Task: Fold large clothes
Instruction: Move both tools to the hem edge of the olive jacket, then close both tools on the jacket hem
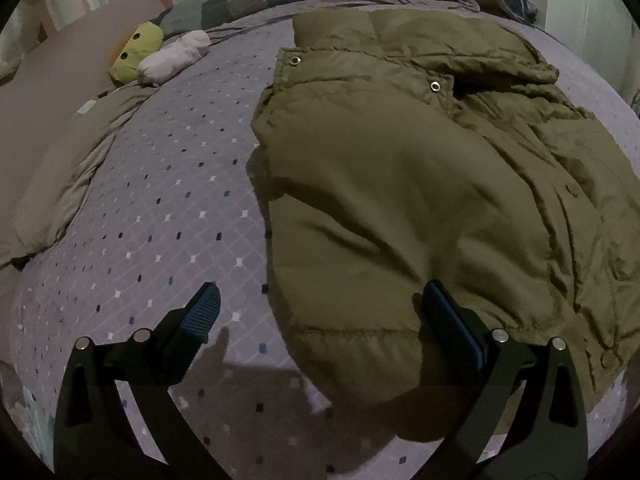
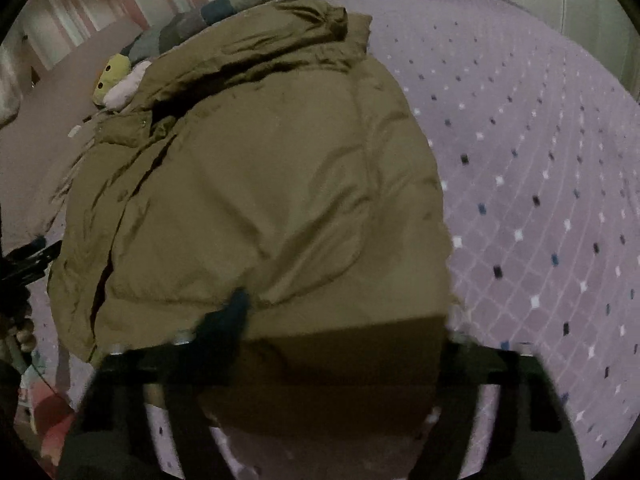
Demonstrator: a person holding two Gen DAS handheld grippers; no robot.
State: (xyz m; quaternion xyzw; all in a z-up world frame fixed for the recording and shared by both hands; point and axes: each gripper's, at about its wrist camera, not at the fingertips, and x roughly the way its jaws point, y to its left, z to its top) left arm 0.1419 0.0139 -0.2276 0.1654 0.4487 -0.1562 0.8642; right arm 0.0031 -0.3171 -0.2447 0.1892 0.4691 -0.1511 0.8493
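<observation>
left gripper (image 1: 320,320): jaws spread wide, nothing held; right pad over the jacket hem, left pad over bare sheet
right gripper (image 2: 344,320): blurred; left finger at 9 o'clock lies on the jacket, right finger hidden behind the hem, can't tell if it grips
jacket (image 1: 420,184): olive puffer, flat on the bed, collar at 12, hem at 6
bedsheet (image 1: 160,200): lilac, dotted
plush toy (image 1: 134,50): yellow, 10 o'clock, well apart from the jacket
</observation>
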